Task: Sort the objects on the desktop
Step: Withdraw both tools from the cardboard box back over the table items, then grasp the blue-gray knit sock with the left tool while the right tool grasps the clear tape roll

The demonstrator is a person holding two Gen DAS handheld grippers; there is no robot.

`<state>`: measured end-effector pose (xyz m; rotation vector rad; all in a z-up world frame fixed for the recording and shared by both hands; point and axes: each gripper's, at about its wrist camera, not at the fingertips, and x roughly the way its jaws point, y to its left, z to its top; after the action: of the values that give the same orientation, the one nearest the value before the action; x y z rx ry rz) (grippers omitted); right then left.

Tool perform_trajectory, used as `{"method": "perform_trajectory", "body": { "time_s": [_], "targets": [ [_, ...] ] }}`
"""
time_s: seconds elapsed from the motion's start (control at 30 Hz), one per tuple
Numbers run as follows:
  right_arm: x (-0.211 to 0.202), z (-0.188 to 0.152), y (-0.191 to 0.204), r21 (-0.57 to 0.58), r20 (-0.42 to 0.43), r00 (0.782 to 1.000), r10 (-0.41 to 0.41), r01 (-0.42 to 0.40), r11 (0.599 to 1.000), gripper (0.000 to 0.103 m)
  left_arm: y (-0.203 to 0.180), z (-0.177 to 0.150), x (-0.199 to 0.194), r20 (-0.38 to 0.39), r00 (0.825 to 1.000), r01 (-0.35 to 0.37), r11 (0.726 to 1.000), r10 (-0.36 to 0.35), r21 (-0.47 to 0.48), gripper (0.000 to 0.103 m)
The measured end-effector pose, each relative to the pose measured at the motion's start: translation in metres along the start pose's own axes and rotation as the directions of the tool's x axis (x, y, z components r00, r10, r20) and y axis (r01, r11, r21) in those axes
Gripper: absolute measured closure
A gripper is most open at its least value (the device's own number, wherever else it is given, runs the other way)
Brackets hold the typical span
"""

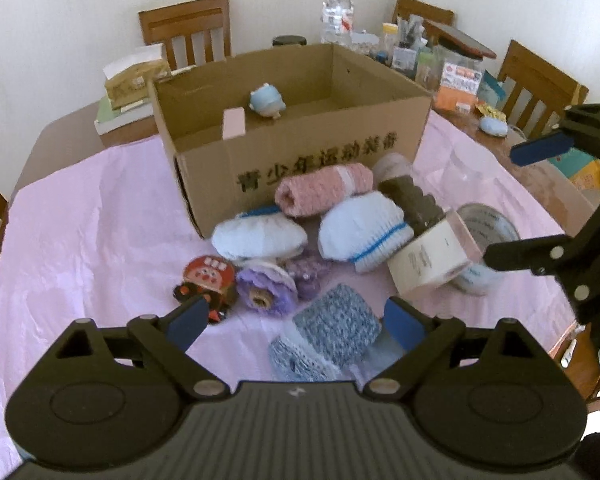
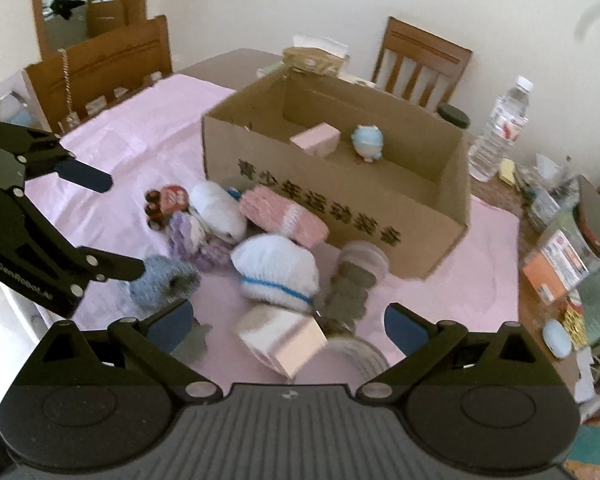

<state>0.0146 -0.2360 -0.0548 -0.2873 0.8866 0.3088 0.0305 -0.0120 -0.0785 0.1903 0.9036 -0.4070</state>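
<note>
Left wrist view: left gripper (image 1: 294,322) jaws spread wide around the grey knitted roll (image 1: 332,330) at lower centre; right gripper (image 2: 288,326) likewise released over the pink box (image 2: 284,340).

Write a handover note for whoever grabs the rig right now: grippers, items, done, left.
Left gripper: open, empty, low over the grey sock roll.
Right gripper: open, empty, over the small pink carton.
Box: holds a pink box and a blue figurine. That much is done.
Left on the pink cloth, in front of the box: pink roll, two white rolls, brown roll, purple pieces, red toy, tin, plus the grey roll and carton.
</note>
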Motion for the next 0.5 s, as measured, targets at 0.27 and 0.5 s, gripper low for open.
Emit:
{"method": "perform_trajectory", "body": {
  "time_s": [0.27, 0.5],
  "targets": [
    [0.001, -0.031, -0.009, 0.076, -0.043, 0.999, -0.031, 0.034, 0.997, 0.0, -0.002, -0.007, 0.013, -0.017, 1.0, 0.024, 0.999, -0.025, -0.029, 0.009],
    [0.006, -0.046, -0.017, 0.125, -0.065, 0.997, -0.038, 0.046, 0.991, 0.0, 0.008, -0.01, 0.024, -0.055, 0.997, 0.039, 0.988, -0.048, -0.149, 0.009]
  ]
}}
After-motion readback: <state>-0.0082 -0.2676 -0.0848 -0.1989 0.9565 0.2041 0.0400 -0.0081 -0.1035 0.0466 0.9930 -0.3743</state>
